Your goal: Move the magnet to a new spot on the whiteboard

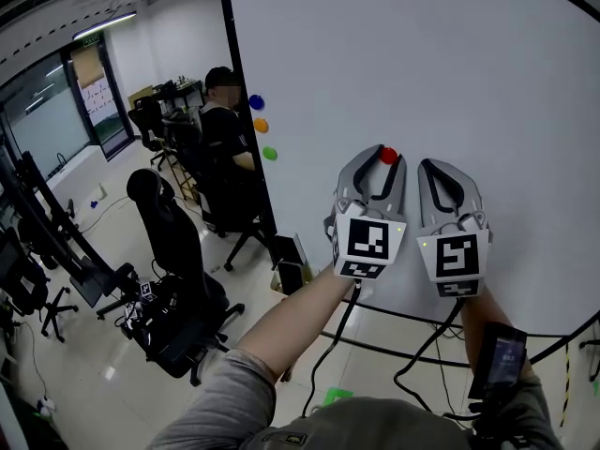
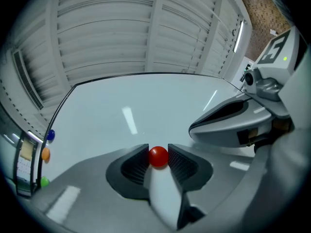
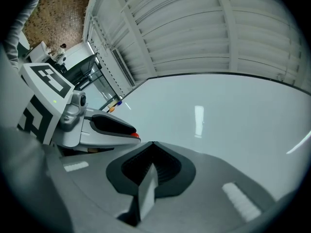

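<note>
Left gripper (image 2: 158, 157) pinches the red magnet (image 1: 388, 155) between its pads, up in front of the whiteboard (image 1: 422, 54) — touching it or not, I can't tell. Right gripper (image 3: 151, 147) hangs just beside, jaws pressed together, empty — blue magnet (image 1: 256, 102), orange magnet (image 1: 261, 125) and green magnet (image 1: 270, 153) sit well apart near the board's left edge

Whiteboard (image 1: 403, 54) white; red magnet (image 1: 388, 155); blue magnet (image 1: 256, 102); orange magnet (image 1: 261, 125); green magnet (image 1: 270, 153); black office chair (image 1: 173, 242).

L gripper (image 1: 386, 158) jaws pinch red magnet (image 2: 158, 157); R gripper (image 1: 433, 167) jaws closed, both tilted up
</note>
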The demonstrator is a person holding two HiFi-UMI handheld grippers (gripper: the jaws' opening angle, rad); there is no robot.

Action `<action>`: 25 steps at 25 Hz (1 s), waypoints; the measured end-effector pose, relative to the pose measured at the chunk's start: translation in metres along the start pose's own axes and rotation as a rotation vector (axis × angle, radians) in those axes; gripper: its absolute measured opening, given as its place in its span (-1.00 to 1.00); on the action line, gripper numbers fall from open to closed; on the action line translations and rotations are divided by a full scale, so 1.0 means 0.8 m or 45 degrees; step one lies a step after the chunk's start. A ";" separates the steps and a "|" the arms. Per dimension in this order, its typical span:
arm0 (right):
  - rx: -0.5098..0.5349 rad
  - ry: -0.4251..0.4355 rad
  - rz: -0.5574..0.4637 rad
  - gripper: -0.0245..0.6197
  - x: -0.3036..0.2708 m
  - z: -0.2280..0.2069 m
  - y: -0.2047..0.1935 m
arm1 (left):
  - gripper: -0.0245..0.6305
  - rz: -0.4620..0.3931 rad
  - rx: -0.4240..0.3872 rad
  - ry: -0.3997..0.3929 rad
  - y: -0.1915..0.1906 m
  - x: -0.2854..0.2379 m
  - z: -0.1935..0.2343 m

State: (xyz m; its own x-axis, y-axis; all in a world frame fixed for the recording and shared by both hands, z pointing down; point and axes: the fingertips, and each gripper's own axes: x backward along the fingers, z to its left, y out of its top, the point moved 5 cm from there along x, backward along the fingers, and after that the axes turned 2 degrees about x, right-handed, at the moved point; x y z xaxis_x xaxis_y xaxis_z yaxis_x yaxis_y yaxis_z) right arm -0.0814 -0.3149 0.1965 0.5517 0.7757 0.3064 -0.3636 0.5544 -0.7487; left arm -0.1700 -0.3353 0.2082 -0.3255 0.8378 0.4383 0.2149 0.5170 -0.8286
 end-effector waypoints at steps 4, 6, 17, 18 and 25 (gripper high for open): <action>-0.005 0.029 -0.002 -0.90 -0.024 0.036 0.008 | -0.57 0.037 0.025 0.026 -0.027 0.018 0.038; -0.007 0.048 -0.002 -0.90 -0.034 0.055 0.011 | -0.57 0.058 0.035 0.045 -0.041 0.029 0.055; -0.046 0.155 0.016 -0.90 -0.080 0.134 0.011 | -0.57 0.168 0.046 0.152 -0.101 0.072 0.126; -0.048 0.166 0.014 -0.90 -0.083 0.139 0.012 | -0.57 0.176 0.047 0.162 -0.104 0.076 0.132; -0.058 0.226 -0.008 -0.90 -0.105 0.164 0.023 | -0.57 0.228 0.061 0.245 -0.120 0.089 0.174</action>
State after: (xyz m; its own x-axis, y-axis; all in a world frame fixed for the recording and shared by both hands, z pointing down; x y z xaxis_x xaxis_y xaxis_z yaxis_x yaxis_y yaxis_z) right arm -0.2330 -0.3305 0.2339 0.6789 0.7049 0.2055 -0.3278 0.5414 -0.7743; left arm -0.3416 -0.3500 0.2708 -0.1043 0.9355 0.3375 0.2082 0.3523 -0.9124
